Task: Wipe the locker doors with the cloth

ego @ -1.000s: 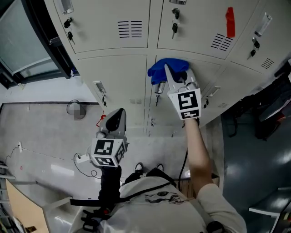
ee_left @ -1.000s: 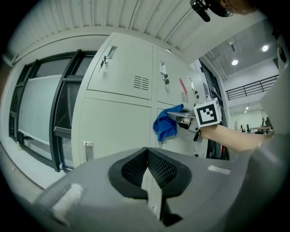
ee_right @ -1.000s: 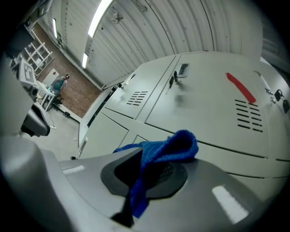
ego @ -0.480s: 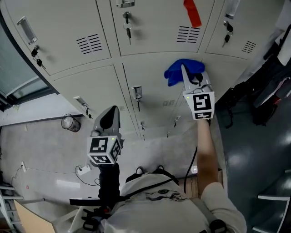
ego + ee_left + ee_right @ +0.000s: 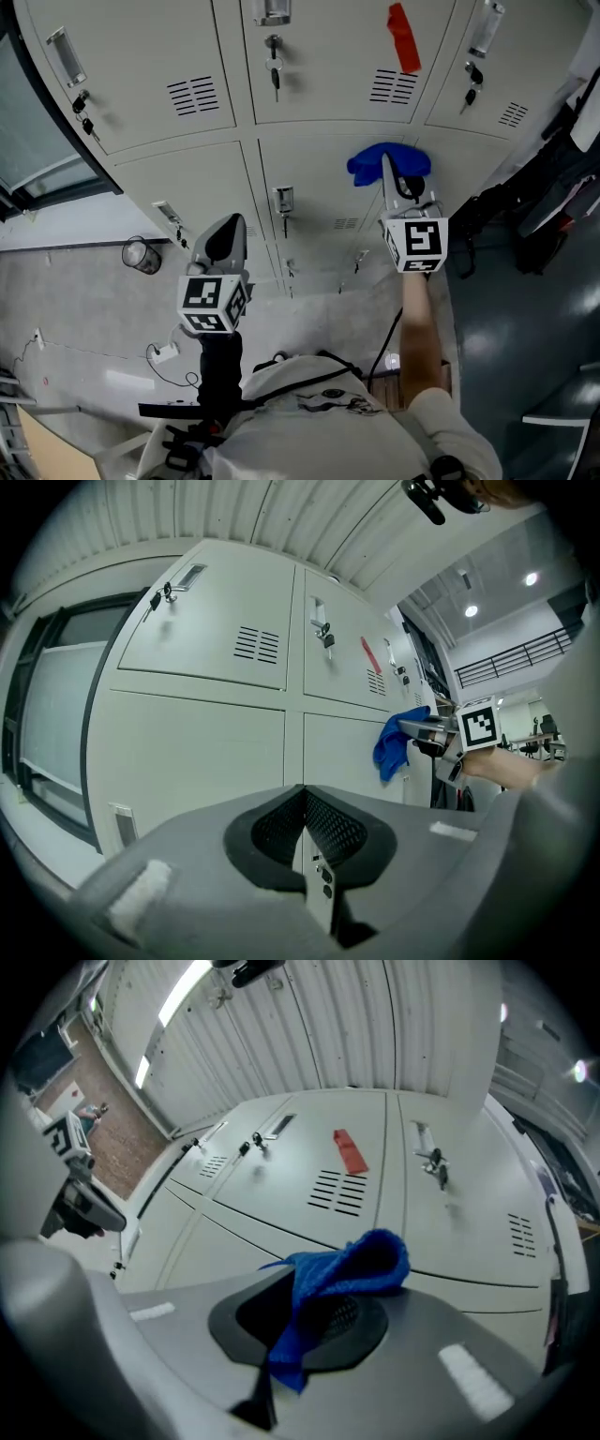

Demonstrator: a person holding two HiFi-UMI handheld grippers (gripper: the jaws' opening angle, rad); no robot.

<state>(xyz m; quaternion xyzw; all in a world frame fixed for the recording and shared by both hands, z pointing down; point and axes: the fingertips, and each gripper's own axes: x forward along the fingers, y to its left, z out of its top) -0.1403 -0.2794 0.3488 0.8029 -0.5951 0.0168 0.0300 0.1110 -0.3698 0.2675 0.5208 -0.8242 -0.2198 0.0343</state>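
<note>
right tool: right gripper [image 5: 394, 178] clamped on the blue cloth [image 5: 386, 161]; its own view shows a fold pinched between the jaws and the rest bunched over the tips
left tool: left gripper [image 5: 225, 234] has its jaws pressed together with nothing between them; it is held low at left centre of the head view, apart from the lockers
cloth place: centre right of the head view, at the top edge of a lower locker door [image 5: 319, 178], just under the seam with the upper row; it seems pressed on the door, though contact is hard to confirm from above
step: wiping this lower door; most of the panel looks yet to be covered
risk, slip: only a small fold is pinched; hard rubbing could drag the cloth out of the jaws
risk, snag: keys [image 5: 275, 70] hang from the upper lock, and a latch [image 5: 282, 199] juts from the lower door left of the cloth; a wide stroke could catch on either
risk, scrape: the cloth is bunched, so a bare jaw tip could rub the paint if the tool's angle drops
containers: lockers all shut, contents hidden; a small round bin [image 5: 141, 255] on the floor at left centre, contents too small to tell
other: red tag [image 5: 404, 37] on the upper door, top centre right
</note>
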